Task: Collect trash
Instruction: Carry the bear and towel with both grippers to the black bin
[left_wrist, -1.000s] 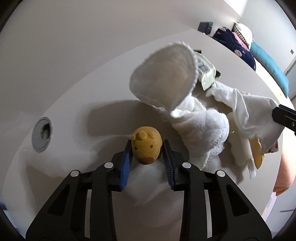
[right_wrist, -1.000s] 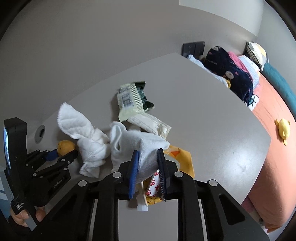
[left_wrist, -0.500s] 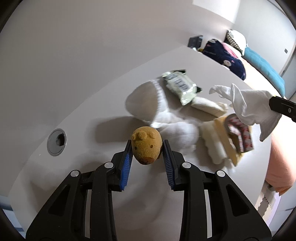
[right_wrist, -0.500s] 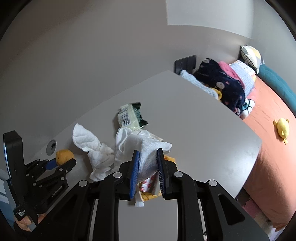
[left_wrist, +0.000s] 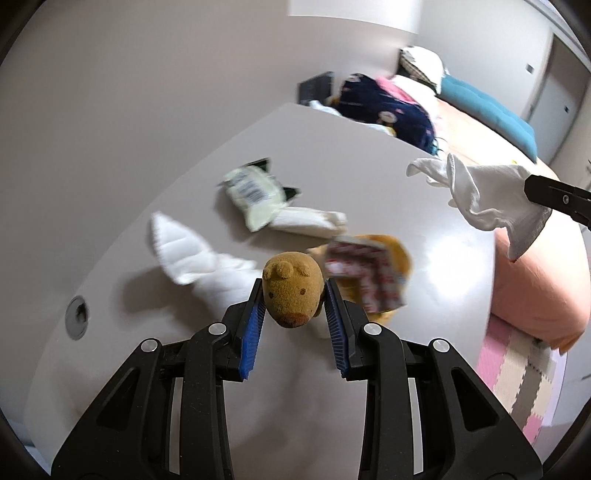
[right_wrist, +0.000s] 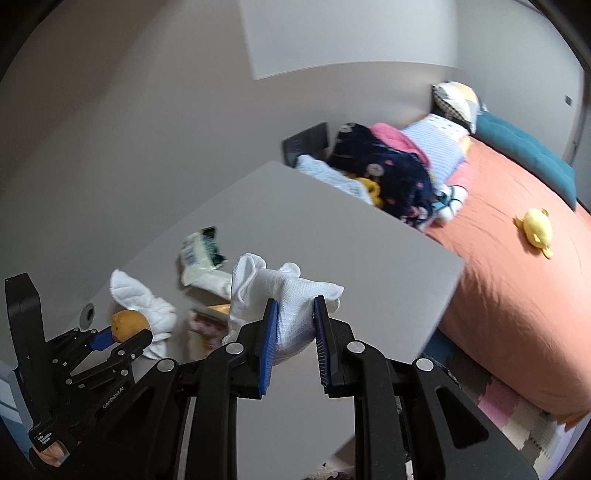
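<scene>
While both grippers hang above the table (left_wrist: 424, 206), each has its jaws full: the left gripper (left_wrist: 293, 295) pinches a brown plush toy (left_wrist: 291, 291) between its blue pads, and the right gripper (right_wrist: 294, 315) is clamped on a white cloth (right_wrist: 291, 291) that droops off its tips. What's left of the trash lies below and ahead of the left gripper: a red-printed wrapper (left_wrist: 369, 273) just past its right finger, a pale green packet (left_wrist: 255, 199) farther ahead with a rolled white tissue (left_wrist: 310, 221) touching it, long axis running out to the right, and a second white cloth (left_wrist: 184, 254) ahead to the left. From the right gripper, that same pile sits down and to the left, so the left hand looks nearer to it. No bin shows in either view, so my guess is each load has to be dropped somewhere before the wrapper can be picked up.
</scene>
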